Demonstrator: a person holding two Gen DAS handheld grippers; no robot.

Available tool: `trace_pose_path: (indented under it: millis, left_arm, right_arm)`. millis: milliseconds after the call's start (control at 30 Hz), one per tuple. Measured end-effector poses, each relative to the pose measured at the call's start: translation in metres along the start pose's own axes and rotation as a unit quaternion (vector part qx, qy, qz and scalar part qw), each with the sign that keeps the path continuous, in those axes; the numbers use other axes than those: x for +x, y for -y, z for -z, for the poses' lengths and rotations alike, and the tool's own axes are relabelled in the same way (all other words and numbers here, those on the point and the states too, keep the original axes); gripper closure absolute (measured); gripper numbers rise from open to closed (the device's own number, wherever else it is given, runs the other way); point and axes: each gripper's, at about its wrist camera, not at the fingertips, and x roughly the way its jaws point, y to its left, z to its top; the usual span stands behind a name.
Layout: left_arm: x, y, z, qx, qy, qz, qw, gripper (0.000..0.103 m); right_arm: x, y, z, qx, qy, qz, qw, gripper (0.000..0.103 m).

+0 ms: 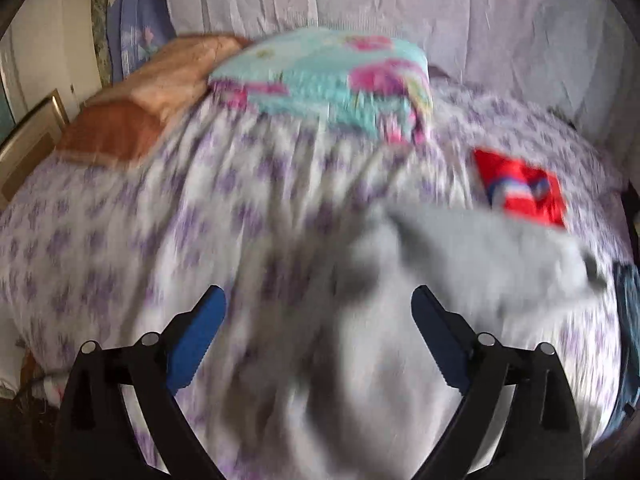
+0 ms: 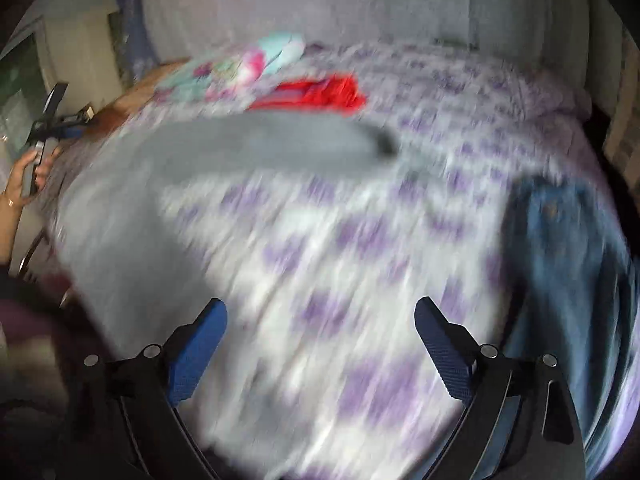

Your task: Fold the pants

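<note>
Both the left gripper [image 1: 318, 300] and right gripper [image 2: 320, 312] are held wide apart, empty. The grey pants [image 2: 168, 184] could be bunched if grabbed blindly

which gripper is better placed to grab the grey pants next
Left, probably. The grey pants lie just ahead of the open left gripper, partly between its fingers. The open right gripper faces bare bedsheet, with the pants off to its left. Blur limits certainty.
</note>
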Motion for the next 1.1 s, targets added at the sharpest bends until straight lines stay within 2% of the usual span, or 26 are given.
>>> trace_pose_path:
  millis: [100, 133, 167, 200, 267, 333, 433, 500, 567, 633, 667, 733, 767, 867, 900, 933, 967, 1000, 1033, 1100]
  left_arm:
    - [0.0, -0.014, 0.052, 0.004, -0.016, -0.012, 0.9998, 0.012]
    - [0.002, -0.02, 0.066, -0.003, -0.019, -0.018, 0.9996, 0.012]
    - [0.005, -0.026, 0.073, -0.012, -0.023, -0.018, 0.9995, 0.012]
    - [0.011, -0.034, 0.084, -0.025, -0.032, -0.018, 0.999, 0.012]
    - [0.016, -0.045, 0.096, -0.042, -0.04, -0.029, 0.9979, 0.012]
    - [0.016, -0.055, 0.104, -0.064, -0.046, -0.019, 0.9967, 0.012]
    - [0.008, -0.057, 0.109, -0.08, -0.04, 0.009, 0.9959, 0.012]
    - [0.003, -0.049, 0.111, -0.078, -0.042, 0.029, 0.9957, 0.012]
    - [0.0, -0.036, 0.121, -0.072, -0.05, 0.044, 0.9952, 0.012]
    - [0.001, -0.024, 0.131, -0.065, -0.064, 0.063, 0.9938, 0.012]
    - [0.003, -0.019, 0.136, -0.063, -0.071, 0.071, 0.993, 0.011]
    - [0.013, -0.009, 0.141, -0.063, -0.078, 0.071, 0.9925, 0.004]
    - [0.022, -0.007, 0.14, -0.065, -0.079, 0.063, 0.9927, 0.004]
    - [0.042, -0.008, 0.133, -0.088, -0.069, 0.054, 0.9923, 0.004]
    - [0.043, -0.009, 0.129, -0.094, -0.063, 0.051, 0.9922, 0.015]
    - [0.04, -0.01, 0.124, -0.102, -0.053, 0.057, 0.9918, 0.06]
    - [0.037, -0.01, 0.119, -0.105, -0.055, 0.083, 0.9895, 0.076]
    - [0.031, -0.012, 0.116, -0.112, -0.053, 0.085, 0.9887, 0.079]
    - [0.018, -0.015, 0.114, -0.115, -0.034, 0.087, 0.989, 0.084]
    - [-0.011, -0.013, 0.117, -0.097, 0.002, 0.065, 0.9931, 0.085]
  right_arm:
    - [0.018, -0.013, 0.045, 0.012, -0.023, 0.004, 1.0, 0.008]
    - [0.027, -0.016, 0.054, 0.022, -0.03, -0.005, 0.999, 0.012]
    - [0.038, -0.021, 0.065, 0.029, -0.035, -0.016, 0.999, 0.039]
    - [0.041, -0.025, 0.066, 0.026, -0.028, -0.006, 0.999, 0.052]
    - [0.031, -0.028, 0.058, 0.03, -0.008, -0.05, 0.998, 0.093]
    - [0.01, -0.028, 0.044, 0.014, 0.024, -0.019, 0.999, 0.093]
    - [-0.05, -0.014, 0.007, 0.002, 0.085, 0.02, 0.996, 0.094]
    - [-0.077, 0.002, -0.005, 0.013, 0.101, 0.034, 0.994, 0.094]
    - [-0.086, 0.022, -0.007, 0.03, 0.088, 0.026, 0.995, 0.093]
    - [-0.065, 0.036, 0.002, 0.048, 0.041, 0.005, 0.998, 0.092]
    - [-0.041, 0.044, 0.01, 0.06, 0.005, 0.0, 0.998, 0.092]
    - [0.011, 0.053, 0.032, 0.068, -0.063, 0.025, 0.995, 0.091]
    - [0.029, 0.054, 0.04, 0.071, -0.076, 0.03, 0.994, 0.09]
    - [0.033, 0.062, 0.047, 0.101, -0.038, 0.004, 0.994, 0.09]
    - [0.029, 0.064, 0.047, 0.108, -0.029, 0.0, 0.994, 0.09]
    - [0.028, 0.065, 0.047, 0.111, -0.025, 0.0, 0.994, 0.09]
    - [0.024, 0.064, 0.046, 0.106, -0.025, 0.003, 0.994, 0.09]
    - [0.023, 0.063, 0.043, 0.099, -0.024, 0.008, 0.995, 0.09]
    - [0.017, 0.062, 0.04, 0.092, -0.019, 0.013, 0.996, 0.09]
    - [0.004, 0.065, 0.035, 0.092, -0.004, 0.013, 0.996, 0.089]
